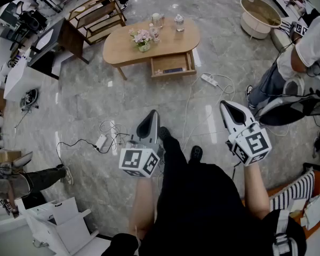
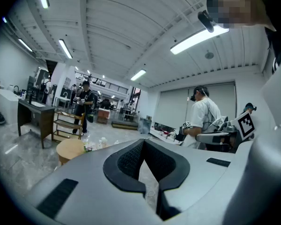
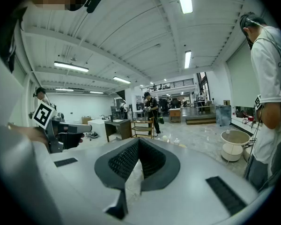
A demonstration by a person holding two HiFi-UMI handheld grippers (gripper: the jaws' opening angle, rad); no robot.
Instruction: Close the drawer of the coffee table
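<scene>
A grey polished floor [image 1: 96, 97] is seen beneath the left hand-held gripper [image 1: 151, 115] and the right hand-held gripper [image 1: 228, 106], which are held side by side, apart from each other, and pointed forward and slightly down. An oval wooden bench [image 1: 122, 48] is set well ahead of both, nearer the line of the left one than that of the right. A wooden shelf [image 1: 96, 12] is placed farther off, ahead and to the left of the left hand-held gripper. A person [image 1: 309, 47] in a white shirt is seen just to the right of the right hand-held gripper, and a round tub [image 1: 253, 25] is found beyond that person, ahead and to the right. The drawer [image 1: 173, 64] is left pulled out from the bench's side that faces the hand-held grippers; it is well apart from both and touched by neither, and something dark is seen inside it. The jaws of each hand-held gripper are pressed together, with nothing pinched between them. Flowers [image 1: 142, 38] and bottles [image 1: 178, 22] are carried on the bench top, behind the drawer. A white power strip [image 1: 208, 79] with its cable is laid on the floor between the drawer and the right hand-held gripper.
</scene>
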